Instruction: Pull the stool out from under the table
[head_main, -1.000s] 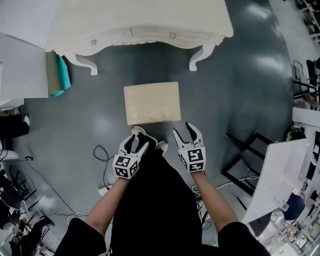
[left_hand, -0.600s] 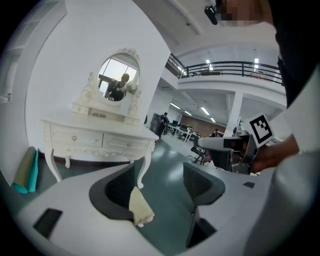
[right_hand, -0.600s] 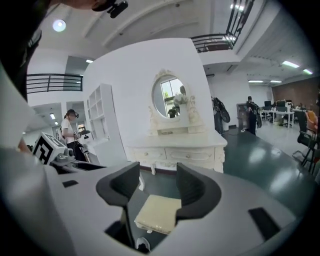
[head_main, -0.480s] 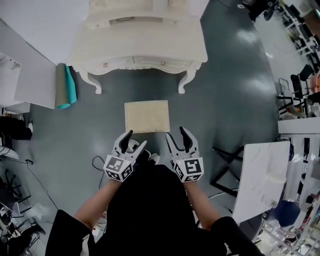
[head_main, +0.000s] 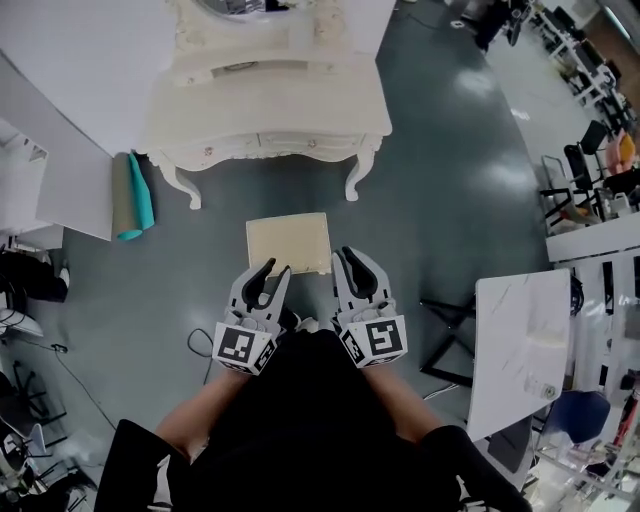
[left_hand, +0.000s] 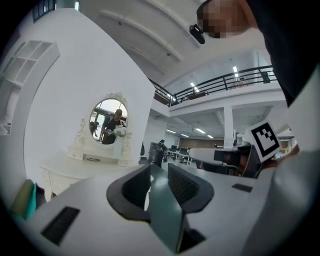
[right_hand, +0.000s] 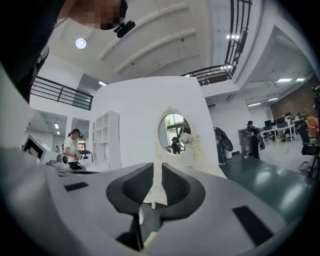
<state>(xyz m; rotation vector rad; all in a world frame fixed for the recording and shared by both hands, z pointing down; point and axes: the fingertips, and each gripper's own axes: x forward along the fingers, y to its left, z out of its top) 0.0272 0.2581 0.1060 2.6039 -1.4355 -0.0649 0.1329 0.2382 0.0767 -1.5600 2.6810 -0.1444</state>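
The stool (head_main: 288, 243) stands on the grey floor (head_main: 440, 200), out in the open. Its cream seat is well apart from the curved legs of the white bench (head_main: 270, 100) and lies just beyond the tips of both tongs in the head view. By that layout the pull looks done, and what remains is to check the result.

The left tongs (head_main: 270, 272) and right tongs (head_main: 355, 262) are held up side by side, pointing level toward the bench and its oval mirror (left_hand: 108, 121). Both pairs of jaws have just been closing. Each gripper view shows only a slim gap between the pads, with nothing in it, so both tongs are released from the stool and grasp nothing.

To finish well, I would check that the seat sits square to the bench front, with room to step in beside it.

If it needs to come out further:
- Spread both tongs wide again.
- Lower them to the near edge of the seat, one toward each corner.
- Clamp evenly and draw straight back, keeping the seat flat.

An uneven pull would likely swing the stool or catch a leg on the floor.
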